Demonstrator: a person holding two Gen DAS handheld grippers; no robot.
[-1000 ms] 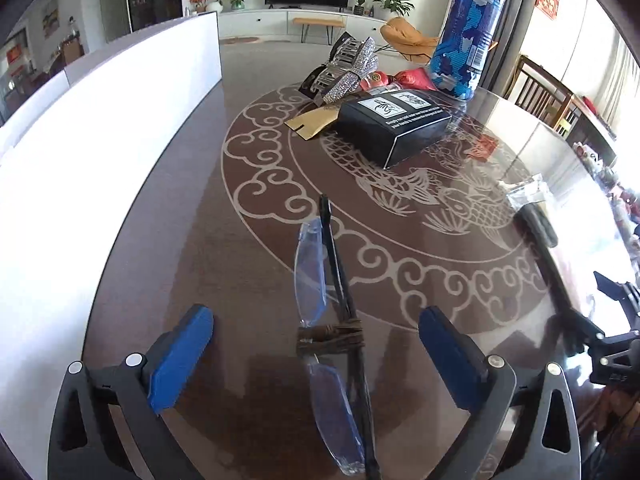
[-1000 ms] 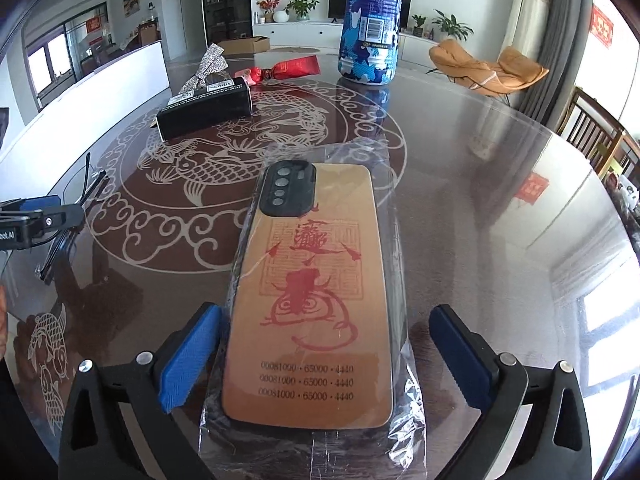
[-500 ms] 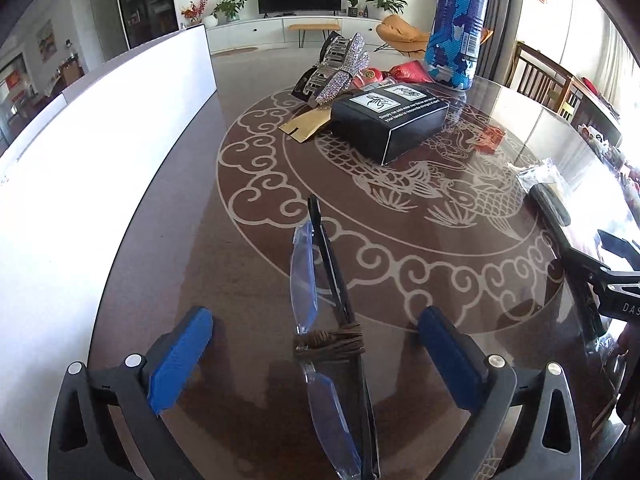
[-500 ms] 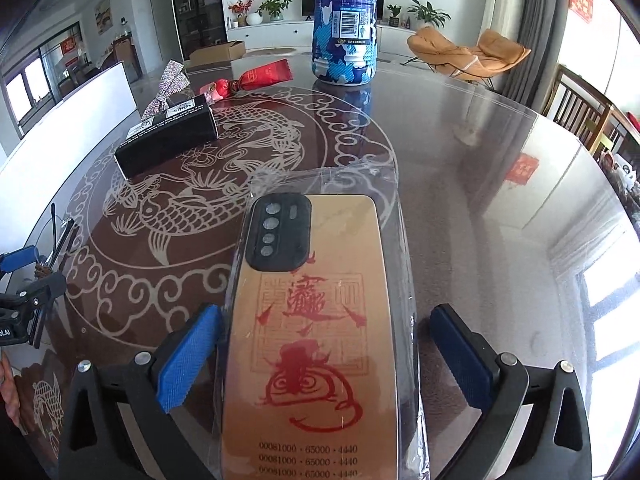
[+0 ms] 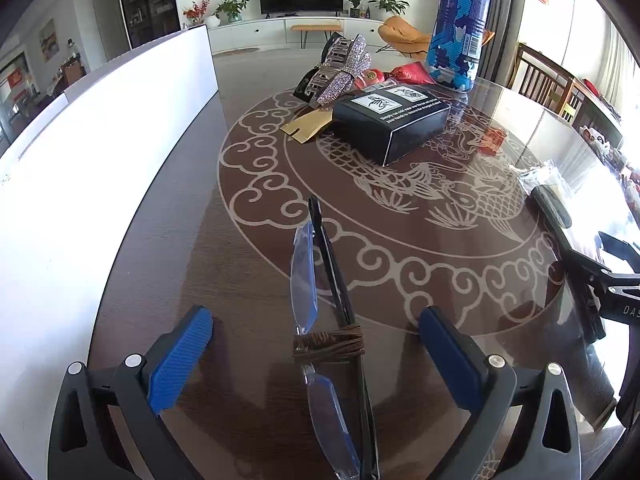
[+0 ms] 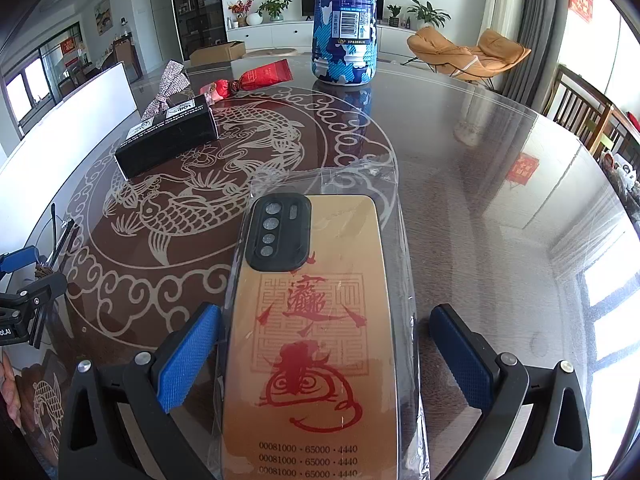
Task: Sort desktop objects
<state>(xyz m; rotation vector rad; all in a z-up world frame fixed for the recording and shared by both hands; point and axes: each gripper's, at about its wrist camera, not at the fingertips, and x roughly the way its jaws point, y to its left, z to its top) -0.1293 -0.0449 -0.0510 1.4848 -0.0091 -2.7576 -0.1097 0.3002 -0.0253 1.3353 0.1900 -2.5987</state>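
The glasses point(image 5: 320, 320) are seen lying folded on the table point(image 5: 168, 264), clear bluish lenses on edge, black arms alongside, brown cord wound round the bridge. They are framed between the blue pads point(image 5: 180, 356) of the left gripper point(image 5: 316, 356), whose jaws are spread wide, touching nothing.

A phone case point(image 6: 316, 344) is laid flat between the fingers of the right gripper point(image 6: 324, 356), also held wide; the left pad point(image 6: 188, 360) is just beside the case's clear wrapper point(image 6: 404, 264), though contact cannot be told. The case is tan, printed in red with characters and a rat figure, black digits at the near end, a black camera block at the far end.

Ahead of both grippers a black box point(image 5: 392, 120) and a tall blue can point(image 6: 344, 20) are shown. Only from the left wrist is the glittery hair clip point(image 5: 344, 68) fully seen, with a gold card point(image 5: 308, 124) near the box. Only from the right wrist are the case's print and the red candy wrapper point(image 6: 264, 76) plainly shown; there the glasses are reduced to thin dark arms at the far left.
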